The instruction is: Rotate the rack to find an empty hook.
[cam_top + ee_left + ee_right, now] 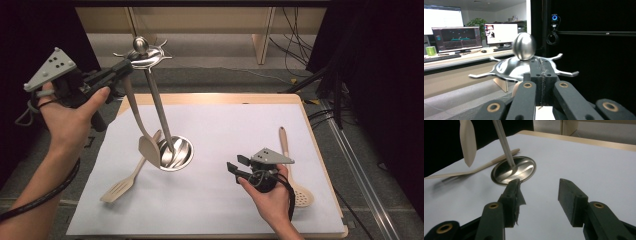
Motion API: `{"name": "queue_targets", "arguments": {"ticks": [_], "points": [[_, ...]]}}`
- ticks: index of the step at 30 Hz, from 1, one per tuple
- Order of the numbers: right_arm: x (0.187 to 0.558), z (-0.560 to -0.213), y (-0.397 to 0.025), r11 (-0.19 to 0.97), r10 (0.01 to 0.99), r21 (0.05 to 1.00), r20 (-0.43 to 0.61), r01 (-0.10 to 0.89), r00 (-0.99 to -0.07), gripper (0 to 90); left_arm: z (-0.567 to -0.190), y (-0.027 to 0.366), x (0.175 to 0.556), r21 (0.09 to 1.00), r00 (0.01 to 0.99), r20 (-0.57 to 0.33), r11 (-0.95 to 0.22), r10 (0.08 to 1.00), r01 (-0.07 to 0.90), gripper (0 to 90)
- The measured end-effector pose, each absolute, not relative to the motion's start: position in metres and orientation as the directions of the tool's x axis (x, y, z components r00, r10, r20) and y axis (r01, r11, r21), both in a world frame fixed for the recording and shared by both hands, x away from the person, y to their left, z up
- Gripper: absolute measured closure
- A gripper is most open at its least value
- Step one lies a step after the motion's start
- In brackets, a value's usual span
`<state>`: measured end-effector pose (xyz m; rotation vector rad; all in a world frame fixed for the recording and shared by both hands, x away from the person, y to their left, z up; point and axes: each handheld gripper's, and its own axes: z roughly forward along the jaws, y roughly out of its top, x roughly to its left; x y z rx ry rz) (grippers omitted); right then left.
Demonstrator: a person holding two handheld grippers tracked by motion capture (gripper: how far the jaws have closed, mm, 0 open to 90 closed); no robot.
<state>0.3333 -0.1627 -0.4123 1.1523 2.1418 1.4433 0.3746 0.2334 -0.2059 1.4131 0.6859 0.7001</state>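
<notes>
A steel utensil stand has its round base [182, 150] on the white sheet and a hook crown with a ball top [142, 50] [524, 47]. My left gripper [125, 67] [541, 72] is up beside that crown, shut on the handle end of a beige spoon [149, 147] that hangs down along the pole. The spoon's head [467, 142] dangles just above the base [514, 170]. My right gripper [236, 164] [541, 195] rests low on the sheet right of the base, open with nothing between its fingers.
A beige slotted spatula [122, 182] [474, 168] lies flat left of the base, its handle touching the rim. A beige slotted spoon [295, 172] lies at the right, beside my right hand. The wooden board [310, 130] ends close to it.
</notes>
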Motion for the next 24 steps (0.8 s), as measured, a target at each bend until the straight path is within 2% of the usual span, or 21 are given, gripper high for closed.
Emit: {"name": "queue_targets", "arguments": {"ticks": [10, 12, 17, 20, 24], "points": [[0.335, -0.411, -0.165, 0.178, 0.757, 0.888, 0.152, 0.425, -0.635, 53.3, -0.207, 0.238, 0.374, 0.999, 0.628, -0.01, 0.034, 0.778, -0.026, 88.1], [0.333, -0.411, -0.164, 0.163, 0.761, 0.88, 0.176, 0.447, -0.624, 53.2, -0.207, 0.24, 0.369, 0.999, 0.629, -0.002, 0.03, 0.778, -0.034, 83.7], [0.334, -0.411, -0.165, 0.174, 0.765, 0.883, 0.158, 0.437, -0.624, 53.1, -0.215, 0.249, 0.356, 0.999, 0.631, 0.007, 0.02, 0.776, -0.035, 71.1], [0.332, -0.411, -0.166, 0.152, 0.77, 0.871, 0.193, 0.468, -0.609, 53.1, -0.226, 0.259, 0.352, 1.0, 0.617, 0.002, 0.008, 0.787, -0.015, 59.4], [0.333, -0.412, -0.167, 0.146, 0.766, 0.877, 0.193, 0.458, -0.614, 53.1, -0.243, 0.271, 0.351, 0.998, 0.601, 0.032, -0.056, 0.799, 0.022, 50.1]]}}
